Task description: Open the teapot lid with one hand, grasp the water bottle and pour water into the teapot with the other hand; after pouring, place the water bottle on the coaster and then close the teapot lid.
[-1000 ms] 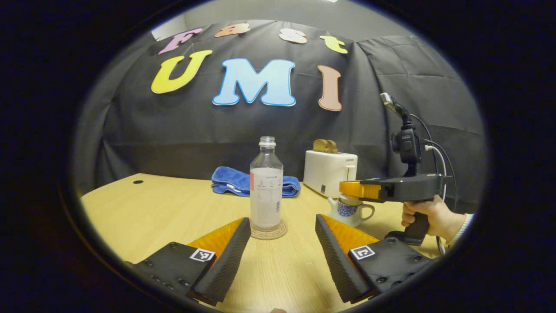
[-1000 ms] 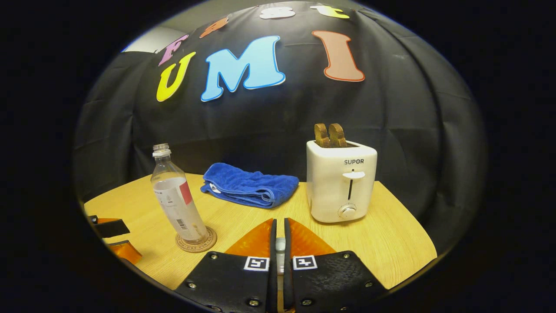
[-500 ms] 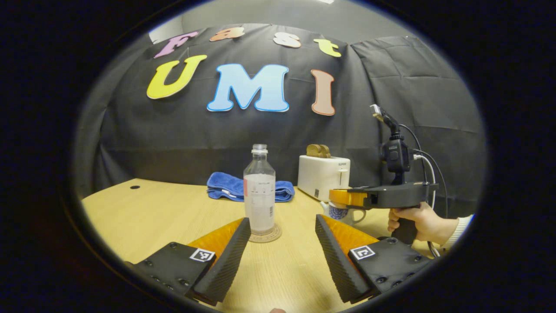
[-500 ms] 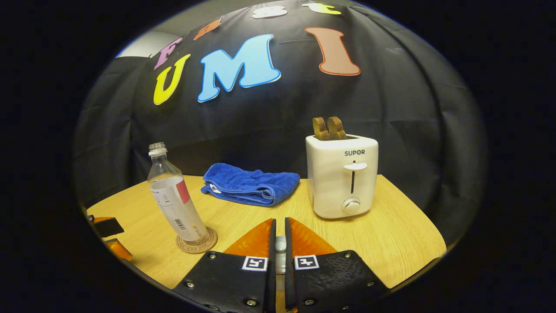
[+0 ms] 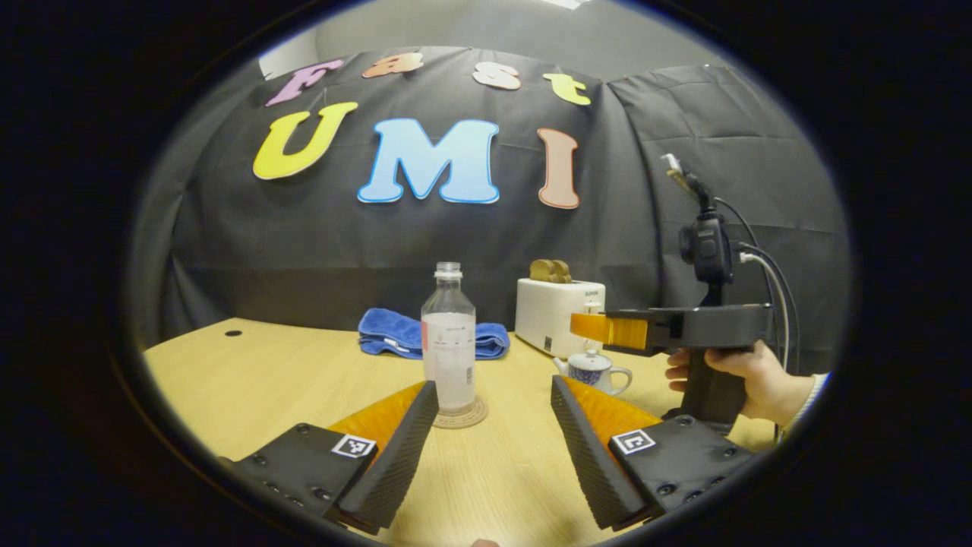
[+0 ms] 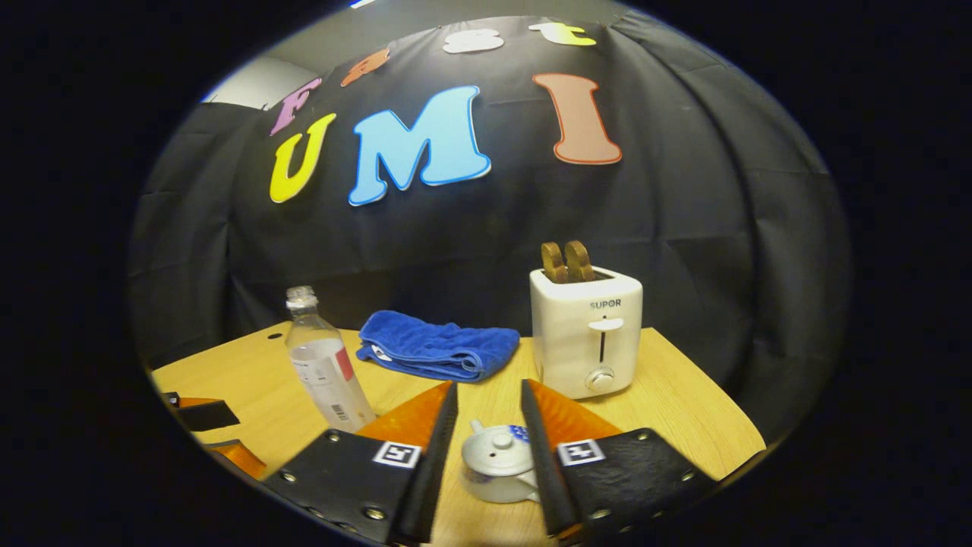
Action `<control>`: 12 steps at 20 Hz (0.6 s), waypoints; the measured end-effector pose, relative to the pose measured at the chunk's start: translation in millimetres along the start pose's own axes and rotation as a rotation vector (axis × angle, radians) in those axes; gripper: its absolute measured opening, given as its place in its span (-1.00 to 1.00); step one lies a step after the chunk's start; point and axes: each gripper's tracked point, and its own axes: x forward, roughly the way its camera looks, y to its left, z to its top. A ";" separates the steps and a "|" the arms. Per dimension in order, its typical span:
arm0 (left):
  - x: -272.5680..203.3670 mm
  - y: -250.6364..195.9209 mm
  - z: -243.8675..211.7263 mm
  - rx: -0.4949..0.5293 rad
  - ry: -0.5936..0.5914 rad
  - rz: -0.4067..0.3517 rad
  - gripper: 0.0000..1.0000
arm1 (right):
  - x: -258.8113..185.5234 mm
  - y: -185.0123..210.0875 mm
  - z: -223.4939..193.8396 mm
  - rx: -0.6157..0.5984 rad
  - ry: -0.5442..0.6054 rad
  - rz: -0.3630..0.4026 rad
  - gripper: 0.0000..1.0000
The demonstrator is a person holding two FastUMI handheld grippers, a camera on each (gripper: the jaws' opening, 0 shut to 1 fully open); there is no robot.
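Desk (image 5: 250, 372): teapot (image 6: 497, 462) lidded, likely fragile, knob best; water bottle (image 5: 449, 338) on coaster (image 5: 459, 414); right gripper (image 6: 490, 395), left gripper (image 5: 493, 399) released.

Premises: a staged recording booth, not a lived-in kitchen. Black cloth wall (image 6: 721, 251) encloses a light wooden table (image 6: 683, 410). Kitchen props at 12 o'clock: white toaster (image 6: 586, 334) holding bread slices (image 6: 566, 262), folded blue towel (image 6: 437, 346).

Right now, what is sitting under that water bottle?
The water bottle stands upright on a round coaster on the table. Only the coaster's rim shows around the base; its middle is covered by the bottle.
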 end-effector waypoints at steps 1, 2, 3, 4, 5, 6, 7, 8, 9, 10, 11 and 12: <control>-2.2 -1.2 0.7 0.005 -0.004 -0.002 1.00 | -5.5 2.3 6.8 -0.005 -0.024 -0.006 0.39; -1.0 -2.7 1.1 0.010 -0.010 -0.007 1.00 | -16.6 4.2 13.3 -0.010 -0.047 -0.021 0.39; -3.2 -5.1 2.4 0.011 -0.014 -0.015 1.00 | -28.2 7.9 19.1 -0.015 -0.069 -0.029 0.39; -4.8 -6.9 3.1 0.011 -0.018 -0.023 1.00 | -38.7 10.6 23.5 -0.023 -0.089 -0.041 0.40; -7.1 -8.8 3.3 0.013 -0.020 -0.029 1.00 | -49.5 13.5 26.8 -0.036 -0.106 -0.052 0.40; -7.5 -8.5 3.2 0.018 -0.020 -0.031 1.00 | -60.7 19.1 28.6 -0.049 -0.118 -0.053 0.41; -9.6 -8.1 3.9 0.027 -0.020 -0.029 1.00 | -71.6 22.7 29.7 -0.063 -0.131 -0.064 0.58; -11.8 -6.2 4.0 0.033 -0.023 -0.024 1.00 | -82.0 23.7 30.2 -0.078 -0.144 -0.074 0.62; -14.4 -5.5 5.0 0.032 -0.029 -0.021 1.00 | -92.6 25.7 29.2 -0.088 -0.154 -0.085 0.63; -15.7 -4.8 5.3 0.026 -0.033 -0.020 1.00 | -101.9 27.4 27.5 -0.091 -0.164 -0.093 0.63; -18.8 -4.1 6.6 0.020 -0.036 -0.017 1.00 | -110.6 30.5 23.8 -0.086 -0.168 -0.096 0.63; -21.6 -2.3 5.6 0.016 -0.036 -0.010 1.00 | -118.7 33.8 19.4 -0.078 -0.171 -0.100 0.62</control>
